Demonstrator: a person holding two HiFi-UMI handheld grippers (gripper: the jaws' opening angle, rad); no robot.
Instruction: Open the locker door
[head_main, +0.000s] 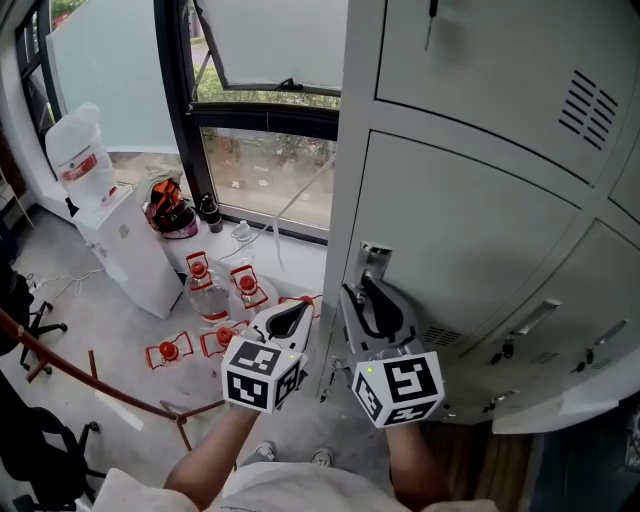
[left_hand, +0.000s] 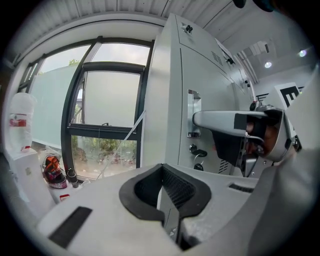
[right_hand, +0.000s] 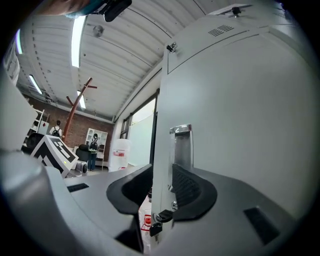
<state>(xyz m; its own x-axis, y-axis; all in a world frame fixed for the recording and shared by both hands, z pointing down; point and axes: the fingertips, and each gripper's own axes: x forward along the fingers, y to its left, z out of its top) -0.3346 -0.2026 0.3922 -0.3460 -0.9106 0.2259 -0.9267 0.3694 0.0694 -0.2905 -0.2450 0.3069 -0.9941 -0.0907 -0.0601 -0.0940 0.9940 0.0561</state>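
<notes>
Right gripper (head_main: 368, 295) (right_hand: 162, 190) is at the left edge of the locker door (head_main: 470, 240) (right_hand: 240, 125), just below the metal handle recess (head_main: 372, 262) (right_hand: 181, 145). Its jaws are spread and straddle the door's edge, one pad on each side. I can't see either pad actually pressing on it. A small black latch (right_hand: 160, 217) shows on that edge, low down. The door sits in the left column of the grey locker bank (head_main: 600, 290), under the top door. Left gripper (head_main: 292, 318) (left_hand: 167, 187) hangs just beside the right one on the window side, clear of the lockers, jaws pressed together with nothing in them. On the floor by the window (head_main: 265, 160): water dispenser (head_main: 125, 245) and some red-capped bottles (head_main: 210, 290).
</notes>
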